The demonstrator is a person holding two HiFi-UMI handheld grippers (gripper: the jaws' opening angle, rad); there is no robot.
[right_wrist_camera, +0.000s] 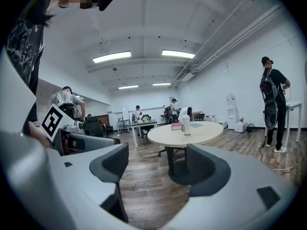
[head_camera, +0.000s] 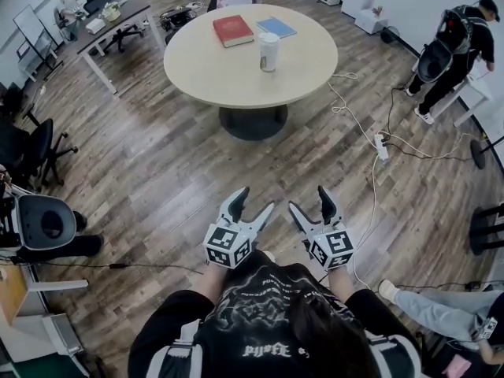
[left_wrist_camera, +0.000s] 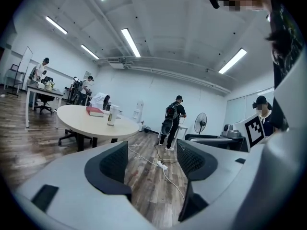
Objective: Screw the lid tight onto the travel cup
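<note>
The travel cup [head_camera: 269, 51], pale with a lid on top, stands upright on the round beige table [head_camera: 205, 61], far ahead of me. It shows small in the left gripper view as the cup [left_wrist_camera: 111, 115] and in the right gripper view as the cup [right_wrist_camera: 185, 125]. My left gripper [head_camera: 255, 199] and right gripper [head_camera: 309, 198] are held side by side in front of my chest, well short of the table. Both stand open with nothing between the pads; only floor shows through the gaps at the left gripper [left_wrist_camera: 152, 163] and right gripper [right_wrist_camera: 157, 163].
A red book [head_camera: 233, 31] and a blue book [head_camera: 276, 27] lie on the table behind the cup. A white power strip [head_camera: 381, 146] and cables run across the wooden floor at right. Office chairs [head_camera: 43, 220] stand at left; a person [head_camera: 453, 46] stands at far right.
</note>
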